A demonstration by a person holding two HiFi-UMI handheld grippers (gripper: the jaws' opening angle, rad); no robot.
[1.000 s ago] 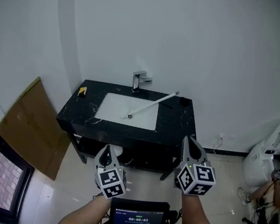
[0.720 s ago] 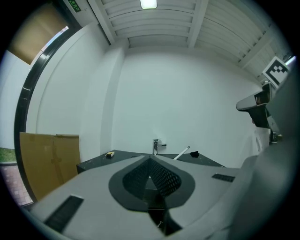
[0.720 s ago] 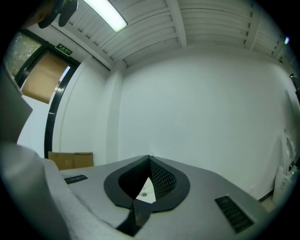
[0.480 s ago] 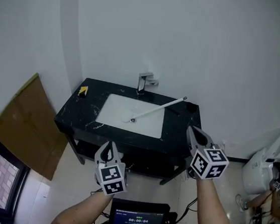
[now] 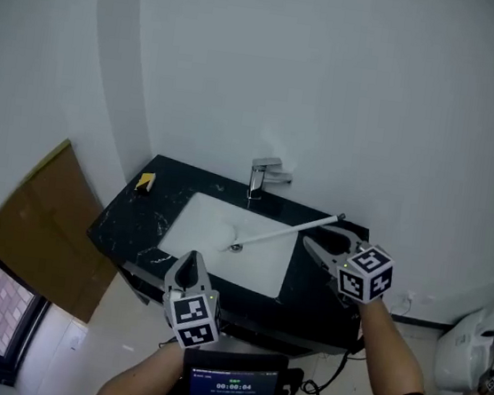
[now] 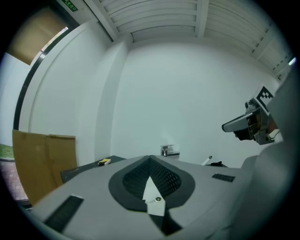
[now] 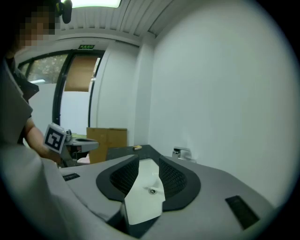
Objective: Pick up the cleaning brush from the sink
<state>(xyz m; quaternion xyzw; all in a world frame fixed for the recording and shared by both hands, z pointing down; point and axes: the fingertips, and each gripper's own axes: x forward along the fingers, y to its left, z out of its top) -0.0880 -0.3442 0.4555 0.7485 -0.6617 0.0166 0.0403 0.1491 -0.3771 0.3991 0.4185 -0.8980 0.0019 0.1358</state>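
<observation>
The cleaning brush (image 5: 283, 232) is a long white stick that slants from the drain of the white sink (image 5: 207, 232) up onto the black counter's right end; its tip (image 6: 206, 161) shows in the left gripper view. My right gripper (image 5: 316, 238) hovers over the counter's right end, just right of the handle and pointing left across the basin. Its jaws are opening, and nothing is between them (image 7: 149, 161); only the basin shows through the gap. My left gripper (image 5: 190, 267) is in front of the counter's near edge, shut and holding nothing (image 6: 150, 159).
A chrome faucet (image 5: 266, 177) stands behind the basin. A yellow sponge (image 5: 144, 182) lies at the counter's far left corner. Brown cardboard (image 5: 39, 220) leans against the left wall. A small screen (image 5: 229, 382) sits low in front of me. The white wall rises right behind the counter.
Both grippers have moved forward to the sink. The right one has swung left over the counter's right end and its jaws have parted. The left one stays shut.
</observation>
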